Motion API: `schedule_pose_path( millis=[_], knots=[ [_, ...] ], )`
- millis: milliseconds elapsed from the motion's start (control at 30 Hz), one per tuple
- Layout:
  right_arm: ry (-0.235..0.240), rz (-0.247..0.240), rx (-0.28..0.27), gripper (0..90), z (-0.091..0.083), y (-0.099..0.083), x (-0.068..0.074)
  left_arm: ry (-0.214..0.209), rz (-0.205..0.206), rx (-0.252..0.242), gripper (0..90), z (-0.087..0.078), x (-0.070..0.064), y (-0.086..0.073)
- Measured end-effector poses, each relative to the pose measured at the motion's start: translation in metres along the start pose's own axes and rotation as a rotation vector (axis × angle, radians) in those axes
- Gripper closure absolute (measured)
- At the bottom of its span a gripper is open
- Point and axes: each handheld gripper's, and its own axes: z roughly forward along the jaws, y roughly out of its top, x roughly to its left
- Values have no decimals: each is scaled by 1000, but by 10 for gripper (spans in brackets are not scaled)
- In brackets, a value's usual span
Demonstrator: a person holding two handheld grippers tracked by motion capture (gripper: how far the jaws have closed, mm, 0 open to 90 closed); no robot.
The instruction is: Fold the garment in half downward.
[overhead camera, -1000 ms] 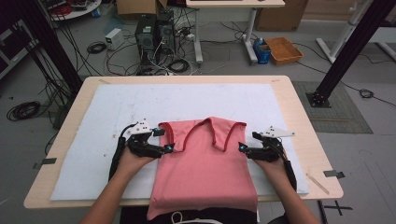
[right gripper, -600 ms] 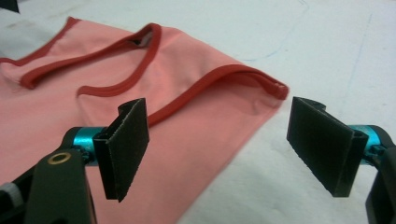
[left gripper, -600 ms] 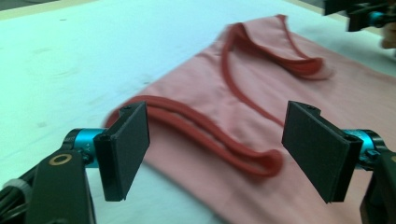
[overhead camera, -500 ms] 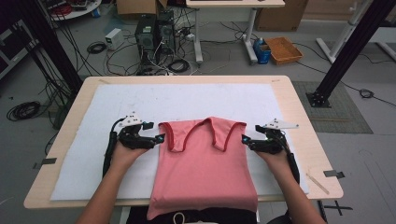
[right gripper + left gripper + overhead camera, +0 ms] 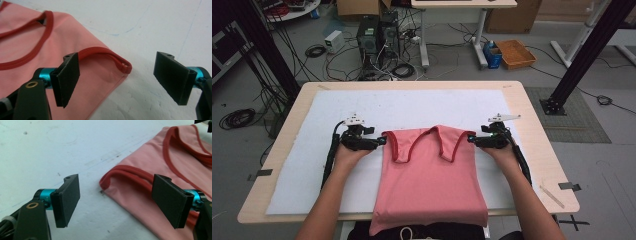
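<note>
My grippers have slid outward off the pink top; left gripper and right gripper flank its shoulders at mid-frame, jaws apart, folding not yet begun.

The high view looks forward and down from above the person's side onto the pale wooden bench and the floor beyond. The left gripper view sits low and close, facing the near left corner of the salmon-pink, red-trimmed sleeveless top. The right gripper view, equally close, faces that garment's right corner. All three share it.
</note>
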Motion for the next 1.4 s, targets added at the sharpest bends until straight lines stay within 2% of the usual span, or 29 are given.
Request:
schedule_pose_path(
  millis=[67, 200, 267, 367, 500, 533, 567, 633, 733, 800, 833, 900, 1000, 1100, 1167, 1267, 1333, 1400],
  knots=[
    [-6, -13, 14, 221, 6, 0, 0, 21, 22, 15, 233, 3, 1, 4],
    [-19, -36, 57, 337, 13, -1, 2, 33, 39, 65, 243, 11, 3, 9],
    [-21, -58, 50, 410, 13, -1, 2, 54, 39, 108, 276, 14, 4, 8],
    [-31, -68, 62, 529, 14, -1, 2, 85, 49, 113, 346, 14, 3, 9],
    [-48, -110, 75, 666, 15, -1, 7, 126, 65, 117, 504, 12, 4, 10],
    [-47, -115, 72, 710, 16, 0, 7, 135, 79, 119, 548, 12, 5, 10],
    [-48, -125, 72, 742, 16, 0, 8, 135, 84, 114, 588, 12, 5, 10],
    [-65, -137, 74, 792, 16, 1, 8, 99, 84, 103, 709, 14, 4, 9],
    [-75, -145, 55, 818, 16, 4, 8, 107, 132, 84, 861, 15, 0, 11],
    [-78, -151, 48, 822, 15, 7, 9, 107, 127, 71, 886, 14, 1, 13],
    [-78, -156, 47, 822, 15, 9, 8, 108, 122, 58, 889, 13, 2, 14],
    [-81, -159, 38, 823, 13, 14, 9, 139, 114, 33, 897, 9, 5, 16],
    [-84, -162, 26, 823, 11, 22, 10, 125, 103, 30, 897, 5, 10, 19],
    [-84, -157, 17, 823, 10, 26, 11, 94, 96, 17, 890, 2, 9, 21],
    [-81, -160, 28, 822, 12, 25, 11, 86, 71, 33, 666, 3, 10, 21],
    [-79, -153, 46, 822, 13, 23, 10, 80, 45, 52, 513, 8, 13, 17],
    [-78, -154, 49, 822, 14, 21, 10, 58, 39, 56, 492, 13, 15, 15],
    [-79, -157, 50, 822, 14, 20, 10, 42, 47, 87, 485, 18, 14, 14]
  ],
)
